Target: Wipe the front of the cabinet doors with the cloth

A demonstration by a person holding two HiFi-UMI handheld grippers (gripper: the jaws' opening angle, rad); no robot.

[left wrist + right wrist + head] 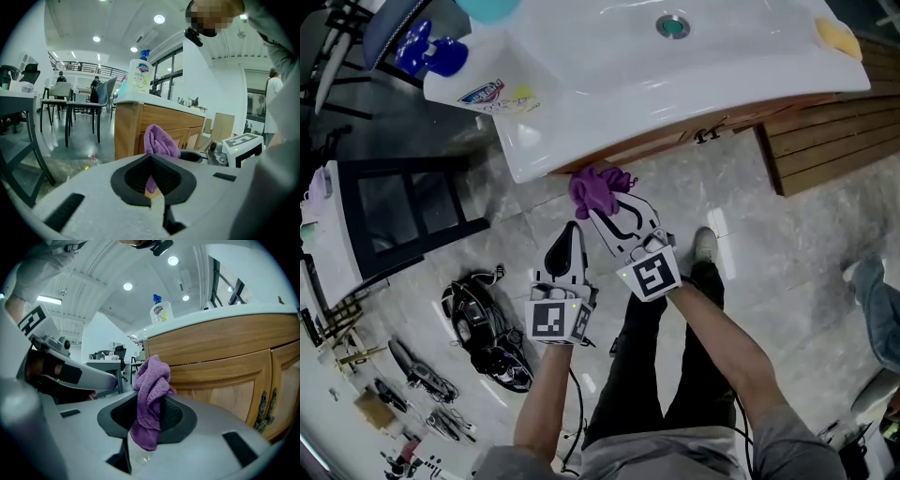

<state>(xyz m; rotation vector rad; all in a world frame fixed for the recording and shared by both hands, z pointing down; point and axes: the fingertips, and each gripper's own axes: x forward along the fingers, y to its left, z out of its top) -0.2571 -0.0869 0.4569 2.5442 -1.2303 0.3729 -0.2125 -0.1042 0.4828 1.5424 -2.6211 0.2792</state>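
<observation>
A crumpled purple cloth (598, 187) is pinched in my right gripper (607, 202), which is shut on it and holds it up close to the cabinet's left corner, just under the white counter. In the right gripper view the cloth (151, 390) stands up out of the jaws, with the wooden cabinet doors (225, 392) right behind it. The left gripper (569, 240) hangs a little lower and to the left, shut with nothing in it. From the left gripper view the cloth (159, 140) shows ahead, in front of the cabinet (136, 126).
A white sink counter (609, 84) tops the cabinet, with a soap bottle (478, 89) at its left end and a yellow sponge (838, 37) at the right. Dark door handles (264, 411) sit between the doors. A black frame (412, 216) and a black bag (483, 328) are on the floor at left.
</observation>
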